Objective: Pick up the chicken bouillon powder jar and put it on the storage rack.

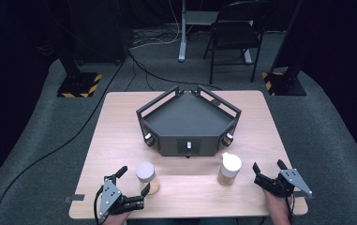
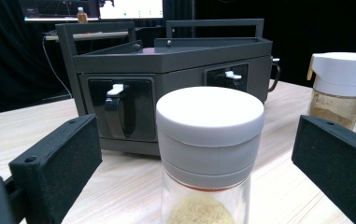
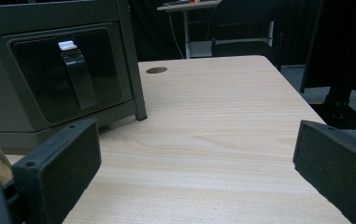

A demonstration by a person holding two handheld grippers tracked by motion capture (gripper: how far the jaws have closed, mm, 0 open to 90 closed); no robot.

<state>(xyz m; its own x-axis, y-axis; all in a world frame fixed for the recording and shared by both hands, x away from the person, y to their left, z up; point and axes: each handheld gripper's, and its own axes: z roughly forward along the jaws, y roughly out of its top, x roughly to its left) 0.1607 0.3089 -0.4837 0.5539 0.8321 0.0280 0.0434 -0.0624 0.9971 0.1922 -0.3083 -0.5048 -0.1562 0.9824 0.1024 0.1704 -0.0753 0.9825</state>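
A glass jar with a flat grey lid [image 1: 147, 177] holds pale grains and stands near the table's front left. My left gripper [image 1: 133, 180] is open, one jaw on each side of it, apart from the glass. In the left gripper view the same jar [image 2: 210, 135] stands close between the pads [image 2: 59, 158]. A second jar with a white spout lid [image 1: 229, 168] stands to the right, also in the left gripper view [image 2: 337, 88]. My right gripper [image 1: 268, 166] is open just right of that jar, with bare table between its pads [image 3: 59, 163].
A dark grey angular box [image 1: 188, 122] with railed top and latched front panels [image 2: 119, 107] sits mid-table, close behind both jars [image 3: 49, 70]. Beyond the table are a chair [image 1: 234, 33], two stands with striped bases [image 1: 78, 84], and floor cables.
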